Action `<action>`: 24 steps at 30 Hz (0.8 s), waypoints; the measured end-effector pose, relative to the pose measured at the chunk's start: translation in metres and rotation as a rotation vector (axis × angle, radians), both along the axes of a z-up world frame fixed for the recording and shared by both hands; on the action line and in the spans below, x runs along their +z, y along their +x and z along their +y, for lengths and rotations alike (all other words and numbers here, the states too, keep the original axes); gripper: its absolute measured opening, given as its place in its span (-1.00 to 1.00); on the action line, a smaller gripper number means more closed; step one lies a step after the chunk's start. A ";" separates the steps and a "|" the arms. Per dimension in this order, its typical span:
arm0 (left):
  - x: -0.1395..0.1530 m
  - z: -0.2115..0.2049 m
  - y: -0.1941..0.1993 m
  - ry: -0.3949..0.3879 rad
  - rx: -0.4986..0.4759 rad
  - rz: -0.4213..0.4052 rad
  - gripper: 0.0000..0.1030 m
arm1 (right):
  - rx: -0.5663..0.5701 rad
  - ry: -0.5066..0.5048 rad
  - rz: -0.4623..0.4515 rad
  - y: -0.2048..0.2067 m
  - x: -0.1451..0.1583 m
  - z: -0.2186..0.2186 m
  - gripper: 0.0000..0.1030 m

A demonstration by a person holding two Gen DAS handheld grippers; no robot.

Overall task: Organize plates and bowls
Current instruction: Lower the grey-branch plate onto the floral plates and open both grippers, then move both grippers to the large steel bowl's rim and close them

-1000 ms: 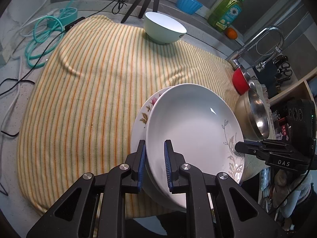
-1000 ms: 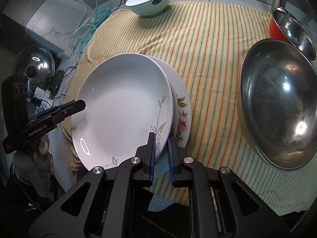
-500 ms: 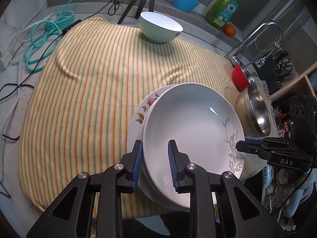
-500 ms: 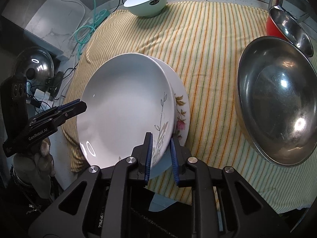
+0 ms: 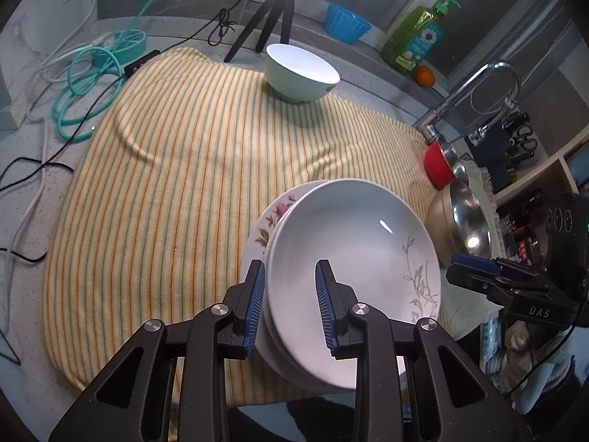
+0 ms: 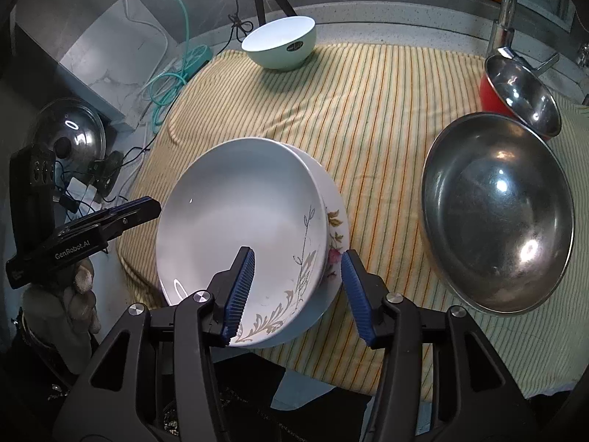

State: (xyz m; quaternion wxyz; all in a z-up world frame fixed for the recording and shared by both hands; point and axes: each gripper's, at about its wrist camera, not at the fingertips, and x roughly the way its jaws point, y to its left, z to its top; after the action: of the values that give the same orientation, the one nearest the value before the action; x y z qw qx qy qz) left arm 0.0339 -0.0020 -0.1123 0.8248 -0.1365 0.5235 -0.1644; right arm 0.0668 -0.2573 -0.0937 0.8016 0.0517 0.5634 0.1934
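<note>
A white deep plate with a grey leaf pattern (image 5: 353, 258) (image 6: 243, 228) lies on a flowered plate (image 5: 270, 221) (image 6: 337, 235) at the near edge of a striped towel (image 5: 176, 169). My left gripper (image 5: 289, 304) is open, its fingers either side of the plates' left rim. My right gripper (image 6: 298, 291) is open wide, astride their right rim. A pale green bowl (image 5: 300, 72) (image 6: 279, 42) stands at the towel's far edge.
A large steel bowl (image 6: 497, 213) and a red-sided steel bowl (image 6: 519, 95) sit on the right by the tap (image 5: 478, 88). Behind are a blue bowl (image 5: 346, 27), soap bottle (image 5: 416, 40), orange, tripod (image 5: 268, 18), and teal cables (image 5: 88, 88) left.
Both grippers have opened and let go of the stacked plates, the right one widely. The plates now rest on the towel.
</note>
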 end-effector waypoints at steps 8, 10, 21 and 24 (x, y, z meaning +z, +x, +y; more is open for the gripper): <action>0.008 0.001 0.002 -0.049 0.029 -0.013 -0.38 | -0.085 0.091 -0.057 -0.009 0.022 -0.023 0.16; 0.012 -0.005 0.004 -0.048 0.019 -0.024 -0.38 | -0.118 0.103 -0.078 -0.012 0.030 -0.033 0.16; 0.022 -0.049 0.018 -0.063 -0.082 -0.058 -0.26 | -0.265 0.015 -0.163 -0.017 0.049 -0.093 0.19; 0.024 -0.065 0.022 -0.071 -0.113 -0.068 -0.20 | -0.308 0.003 -0.167 -0.019 0.049 -0.114 0.39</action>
State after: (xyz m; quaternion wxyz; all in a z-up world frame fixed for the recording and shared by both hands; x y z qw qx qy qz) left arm 0.0554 -0.0674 -0.0886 0.8261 -0.1302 0.4960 -0.2338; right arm 0.0483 -0.3714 -0.0448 0.8657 0.1220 0.4800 0.0729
